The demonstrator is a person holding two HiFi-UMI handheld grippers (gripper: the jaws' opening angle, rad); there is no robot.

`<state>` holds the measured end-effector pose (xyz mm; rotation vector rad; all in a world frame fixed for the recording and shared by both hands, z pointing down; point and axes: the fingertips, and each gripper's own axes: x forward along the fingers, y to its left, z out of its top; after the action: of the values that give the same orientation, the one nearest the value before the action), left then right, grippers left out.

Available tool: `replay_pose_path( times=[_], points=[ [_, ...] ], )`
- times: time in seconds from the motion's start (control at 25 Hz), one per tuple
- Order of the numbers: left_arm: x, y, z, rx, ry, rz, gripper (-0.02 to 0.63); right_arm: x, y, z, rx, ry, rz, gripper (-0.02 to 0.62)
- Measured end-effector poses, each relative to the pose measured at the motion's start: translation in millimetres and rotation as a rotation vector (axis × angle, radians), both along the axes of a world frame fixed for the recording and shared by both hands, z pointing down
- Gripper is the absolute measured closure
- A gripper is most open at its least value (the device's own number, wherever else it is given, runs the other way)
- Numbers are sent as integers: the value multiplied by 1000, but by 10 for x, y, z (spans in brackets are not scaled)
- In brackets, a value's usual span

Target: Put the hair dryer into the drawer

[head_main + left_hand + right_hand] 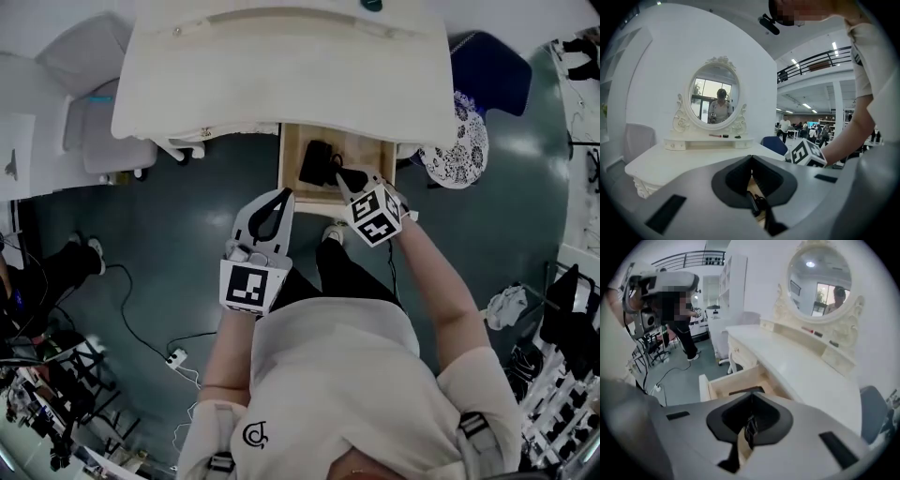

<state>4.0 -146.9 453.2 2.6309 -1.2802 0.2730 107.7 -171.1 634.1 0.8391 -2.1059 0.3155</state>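
A black hair dryer [319, 161] lies inside the open wooden drawer [289, 155] under the white dressing table [281, 66]. My right gripper [345, 174] hovers over the drawer's front right part, tilted down, its jaws shut with nothing between them; in the right gripper view its tips [751, 397] meet above the drawer [731, 383]. My left gripper [284, 193] is held just in front of the drawer's left corner, shut and empty; the left gripper view shows its tips [751, 158] touching, with a dark bit of the dryer [757, 204] visible through the gap below.
A white chair [103, 131] stands left of the table, a blue chair [487, 70] and a patterned stool [459, 150] to its right. A power strip with cable [173, 356] lies on the floor. An oval mirror [715, 101] tops the table.
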Motion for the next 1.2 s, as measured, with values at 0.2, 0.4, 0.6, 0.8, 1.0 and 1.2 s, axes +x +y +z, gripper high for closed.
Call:
replay_pose_path(
  times=[0.2, 0.4, 0.6, 0.8, 1.0, 1.2],
  points=[
    [40, 31, -326, 62, 1, 7, 594, -6, 39, -778, 124, -161, 91, 586],
    [56, 73, -593, 90, 6, 32, 593, -35, 55, -1698, 312, -336, 161, 587],
    [73, 97, -878, 163, -27, 56, 592, 115, 89, -2505, 556, -400, 206, 588],
    [9, 134, -1156, 213, 8, 39, 593, 326, 236, -2981, 653, -475, 248, 588],
    [-39, 47, -1412, 252, 33, 26, 593, 504, 317, -3208, 715, -513, 293, 589],
    [-27, 126, -1496, 268, 17, 42, 592, 472, 460, -3280, 741, -503, 279, 589]
  ],
)
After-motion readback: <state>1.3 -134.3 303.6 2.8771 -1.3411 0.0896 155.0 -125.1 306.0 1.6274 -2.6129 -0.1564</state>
